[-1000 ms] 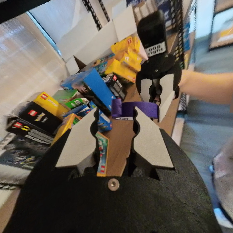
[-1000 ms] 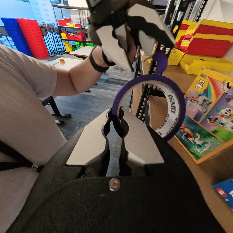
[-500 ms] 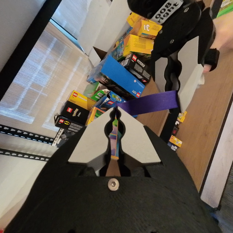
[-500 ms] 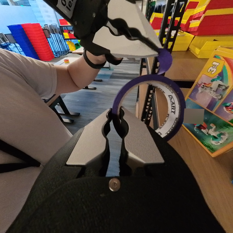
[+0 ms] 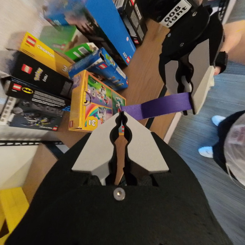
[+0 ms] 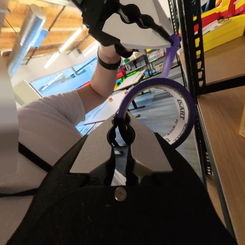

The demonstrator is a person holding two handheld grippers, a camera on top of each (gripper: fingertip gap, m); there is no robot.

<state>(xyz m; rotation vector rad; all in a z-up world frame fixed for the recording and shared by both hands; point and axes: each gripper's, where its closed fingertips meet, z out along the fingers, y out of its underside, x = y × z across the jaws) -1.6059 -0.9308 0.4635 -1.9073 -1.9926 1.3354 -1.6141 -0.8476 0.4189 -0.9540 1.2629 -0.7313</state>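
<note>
Wooden shelf boards (image 5: 144,79) on a black metal rack (image 6: 188,43) fill the left wrist view, crowded with toy boxes: a yellow box (image 5: 91,106) at the centre, black boxes (image 5: 39,79) at the left, and a long blue box (image 5: 112,26) at the top. At the lower centre the left gripper (image 5: 121,112) has its jaws pinched together on the free end of a purple tape strip (image 5: 159,106) — the strip runs taut to the right, where it meets the right gripper (image 5: 188,100) in the upper right.

In the right wrist view the right gripper (image 6: 122,116) is clamped on the rim of the purple tape roll (image 6: 185,100), at the centre right just beside the rack post. The strip (image 6: 171,55) rises from the roll to the left gripper (image 6: 171,39) at the top — a bare forearm (image 6: 100,82) and pale sleeve (image 6: 53,112) fill the left.
</note>
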